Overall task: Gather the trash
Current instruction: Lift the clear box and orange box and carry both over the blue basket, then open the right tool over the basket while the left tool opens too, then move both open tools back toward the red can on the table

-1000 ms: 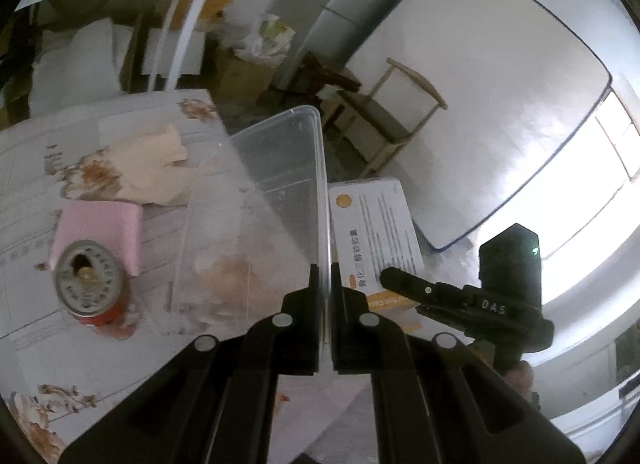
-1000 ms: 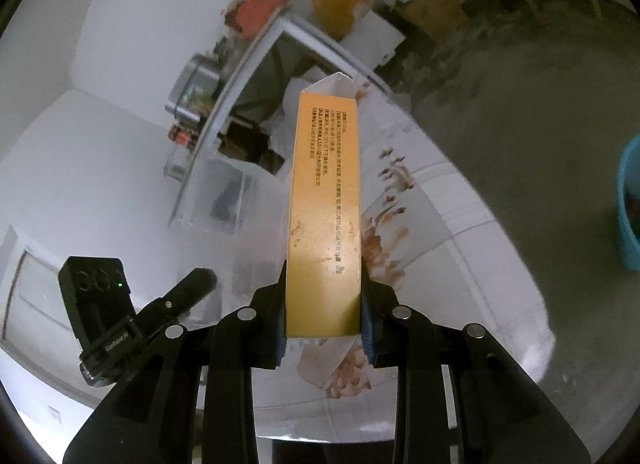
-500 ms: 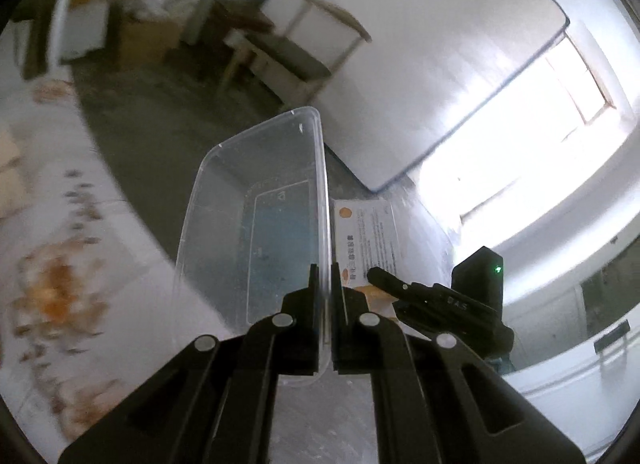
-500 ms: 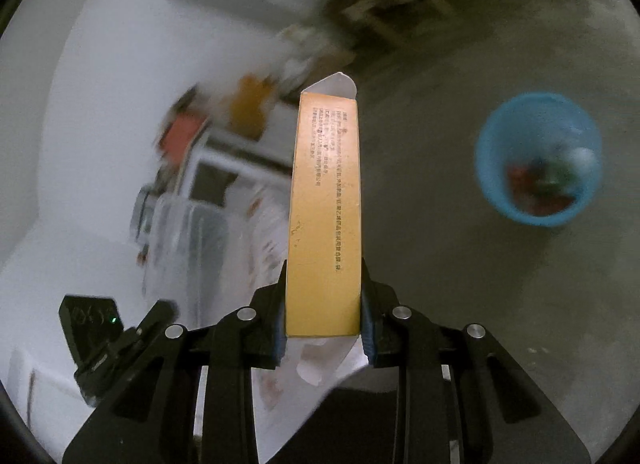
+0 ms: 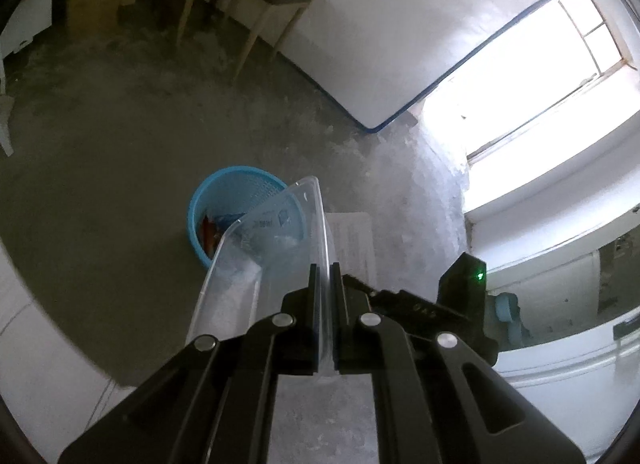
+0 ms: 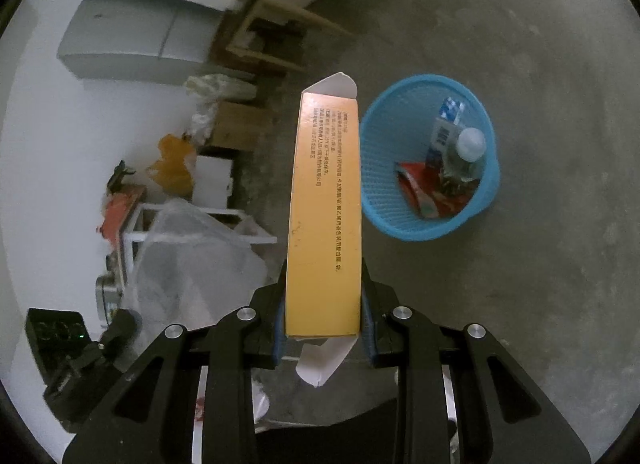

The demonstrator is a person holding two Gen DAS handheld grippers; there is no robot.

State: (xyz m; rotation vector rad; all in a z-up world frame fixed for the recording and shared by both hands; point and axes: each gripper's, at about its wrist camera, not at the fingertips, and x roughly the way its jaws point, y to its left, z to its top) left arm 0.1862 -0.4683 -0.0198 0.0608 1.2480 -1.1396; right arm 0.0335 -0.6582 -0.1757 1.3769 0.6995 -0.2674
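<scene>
The left gripper is almost fully closed, pinching the thin wall of a clear plastic container, which hangs above the blue basket on the concrete floor. The right gripper is partly open, clamping an orange carton just beside the same basket, which contains a bottle and wrappers.

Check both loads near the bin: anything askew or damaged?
The orange box in the right claw has both end flaps hanging open. The clear tub in the left claw is pinched by one wall, hanging tilted. The blue bin stands upright.
</scene>
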